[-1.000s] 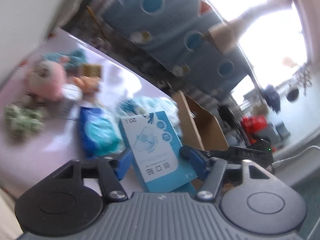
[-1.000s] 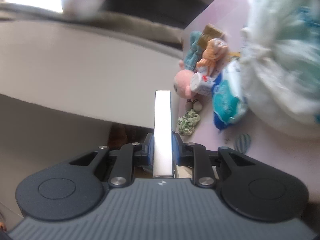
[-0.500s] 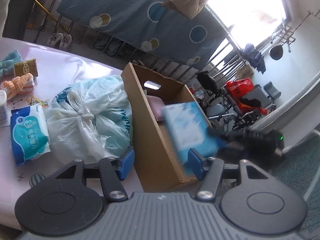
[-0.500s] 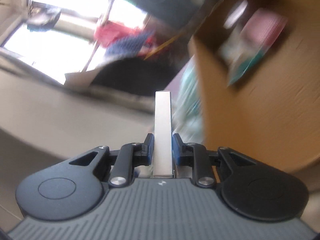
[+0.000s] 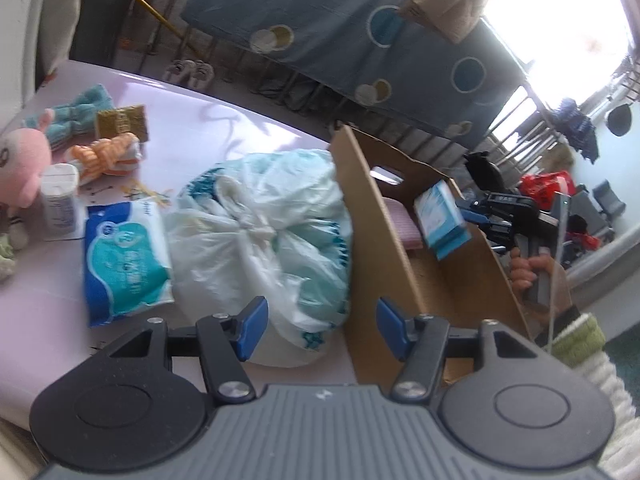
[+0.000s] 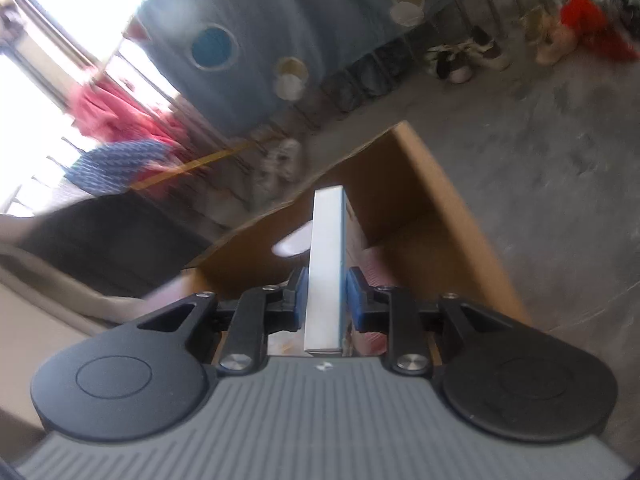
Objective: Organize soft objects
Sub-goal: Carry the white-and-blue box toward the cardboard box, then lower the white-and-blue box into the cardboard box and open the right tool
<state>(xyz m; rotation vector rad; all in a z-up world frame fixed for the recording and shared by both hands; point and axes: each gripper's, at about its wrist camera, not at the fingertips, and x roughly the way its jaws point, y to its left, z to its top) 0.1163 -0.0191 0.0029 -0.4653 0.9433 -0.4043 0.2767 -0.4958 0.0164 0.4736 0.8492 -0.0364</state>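
Note:
My left gripper [image 5: 318, 330] is open and empty, over the table edge beside a tied white-and-teal plastic bag [image 5: 272, 236]. A brown cardboard box [image 5: 384, 240] stands right of the bag, with a pink item [image 5: 402, 226] inside. My right gripper [image 6: 327, 300] is shut on a thin blue-and-white packet [image 6: 325, 268], seen edge-on, above the open cardboard box [image 6: 440, 216]. In the left wrist view the same packet [image 5: 440, 218] is held by the right gripper [image 5: 468, 216] over the box.
On the pink table [image 5: 224, 120] lie a blue wet-wipes pack [image 5: 124, 258], an orange knitted toy [image 5: 106, 154], a pink plush [image 5: 20, 160], a teal cloth [image 5: 72, 116], a gold packet [image 5: 122, 122] and a white bottle [image 5: 60, 196]. A blue dotted cloth [image 5: 360, 28] hangs behind.
My left gripper swung from the table toward the box and stands empty. My right gripper carried the packet from the table side to above the open box.

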